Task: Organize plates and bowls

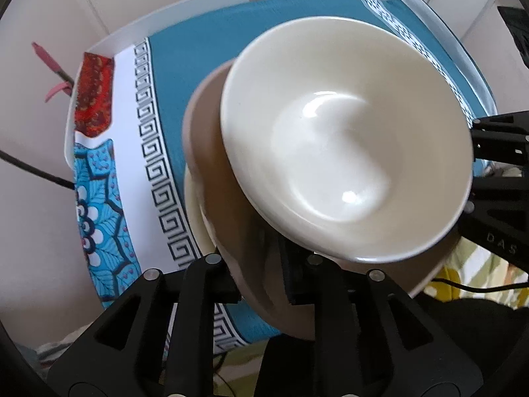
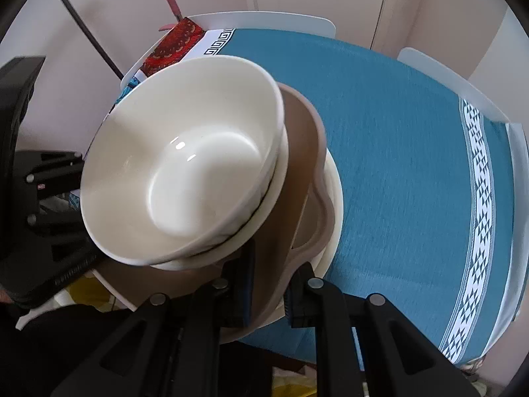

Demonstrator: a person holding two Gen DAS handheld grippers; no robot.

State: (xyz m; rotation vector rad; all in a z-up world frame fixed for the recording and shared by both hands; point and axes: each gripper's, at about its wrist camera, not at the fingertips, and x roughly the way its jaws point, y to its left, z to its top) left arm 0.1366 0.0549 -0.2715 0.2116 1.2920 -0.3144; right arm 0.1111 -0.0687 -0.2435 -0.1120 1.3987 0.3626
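I held the stack steady from opposite sides: my left gripper (image 1: pixel 261 284) and right gripper (image 2: pixel 269 291) each clamped the tan plate's (image 2: pixel 297 178) rim, the white bowl (image 1: pixel 344 152) nested on top, above the desk (image 2: pixel 396 152).

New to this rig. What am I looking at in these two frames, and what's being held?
No robot arm here: a person carries a two-finger gripper in each hand, each with a fisheye camera looking along its fingers. One picture is from the left gripper, the other from the right gripper. Both grip the rim of a tan plate from opposite sides. Stacked cream bowls sit on it, and a cream plate shows beneath. Behind is a table with a teal cloth.
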